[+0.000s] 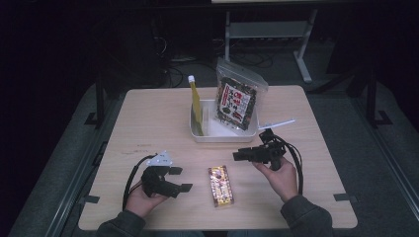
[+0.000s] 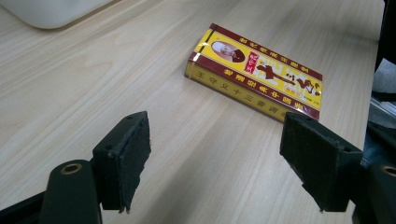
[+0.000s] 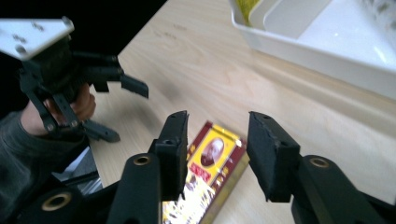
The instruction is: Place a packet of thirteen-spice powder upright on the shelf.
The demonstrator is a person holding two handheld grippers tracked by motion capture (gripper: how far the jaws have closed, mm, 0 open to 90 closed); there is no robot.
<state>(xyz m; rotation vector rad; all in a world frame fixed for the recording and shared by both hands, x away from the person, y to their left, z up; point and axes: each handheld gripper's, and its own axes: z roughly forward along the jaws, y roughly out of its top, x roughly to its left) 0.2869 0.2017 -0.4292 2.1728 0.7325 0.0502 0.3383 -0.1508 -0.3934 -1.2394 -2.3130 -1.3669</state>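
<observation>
A flat yellow and dark red box (image 1: 221,185) lies on the wooden table (image 1: 148,118) near its front edge, between my two hands. My left gripper (image 1: 181,178) rests low to the box's left with its jaws wide open and pointing at the box (image 2: 254,74), which lies a short way beyond them. My right gripper (image 1: 238,156) hangs above and to the right of the box, pointing left, jaws open with nothing between them. In the right gripper view the box (image 3: 210,172) shows below and beyond the jaws, and the left gripper (image 3: 122,111) is farther off.
A white tray (image 1: 225,137) stands at the table's middle back. A clear bag with a dark, red-labelled snack (image 1: 237,101) and a yellow upright pouch with a white cap (image 1: 196,106) lean in it. Dark floor and table legs lie beyond the far edge.
</observation>
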